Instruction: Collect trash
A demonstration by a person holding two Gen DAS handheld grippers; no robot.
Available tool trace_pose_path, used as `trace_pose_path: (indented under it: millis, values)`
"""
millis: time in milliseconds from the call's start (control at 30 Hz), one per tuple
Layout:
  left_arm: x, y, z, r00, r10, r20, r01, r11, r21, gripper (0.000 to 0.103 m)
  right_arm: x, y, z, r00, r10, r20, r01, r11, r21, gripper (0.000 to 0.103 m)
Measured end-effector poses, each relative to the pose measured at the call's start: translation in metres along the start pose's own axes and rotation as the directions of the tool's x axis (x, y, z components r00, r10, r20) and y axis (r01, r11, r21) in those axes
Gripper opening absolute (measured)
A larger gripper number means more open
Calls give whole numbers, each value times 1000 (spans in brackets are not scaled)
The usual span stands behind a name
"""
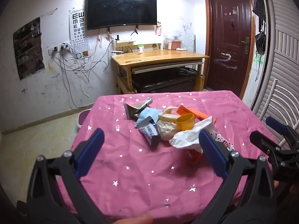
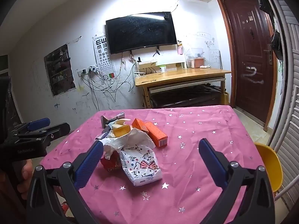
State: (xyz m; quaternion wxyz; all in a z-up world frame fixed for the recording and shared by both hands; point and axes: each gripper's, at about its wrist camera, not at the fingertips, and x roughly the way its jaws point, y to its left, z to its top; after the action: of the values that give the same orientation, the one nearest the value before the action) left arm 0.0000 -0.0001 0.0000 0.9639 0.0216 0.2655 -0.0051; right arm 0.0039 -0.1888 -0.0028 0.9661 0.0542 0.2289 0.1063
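**Trash heap on pink table: both grippers empty, collection not yet begun**

Item 1. Table (image 1: 130,177): covered by a pink cloth strewn with silver stars. All loose trash is gathered on it in one heap toward the far middle, presumably so it can be picked off piece by piece.

Item 2. Trash heap, contents as seen:
- Printed white packet (image 2: 142,166), lying flat at the near edge of the heap, nearest the right gripper.
- Red wrapper (image 2: 110,165), partly tucked under the packet and the white paper.
- Crumpled white paper (image 1: 186,136), lying over the middle of the heap.
- Yellow cup (image 1: 185,121), tipped on its side among the paper.
- Orange boxes (image 2: 151,132), two, lying touching at the far right side of the heap.
- Blue tube (image 1: 149,130) and a grey folded wrapper (image 1: 136,108), at the left and far side.

Item 3. Left gripper (image 1: 151,141): held above the near table edge, jaws spread wide, nothing between them. It is aimed at the heap.

Item 4. Right gripper (image 2: 151,149): likewise wide open and empty, pointed at the printed packet, which is judged the likeliest first pick because it lies nearest and unobstructed.

Item 5. Yellow bowl (image 2: 271,168): set at the table's right edge, beside a white chair (image 2: 291,123). It is judged a possible receptacle; this cannot be confirmed.
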Motion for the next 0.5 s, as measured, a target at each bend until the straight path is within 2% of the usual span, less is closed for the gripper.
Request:
trace_pose_path:
  millis: [500]
  values:
    - [-1,0,0,1000,-6,2,6,1000,-2,97,-1,2,0,1000,2,6,-2,1000,-2,96]
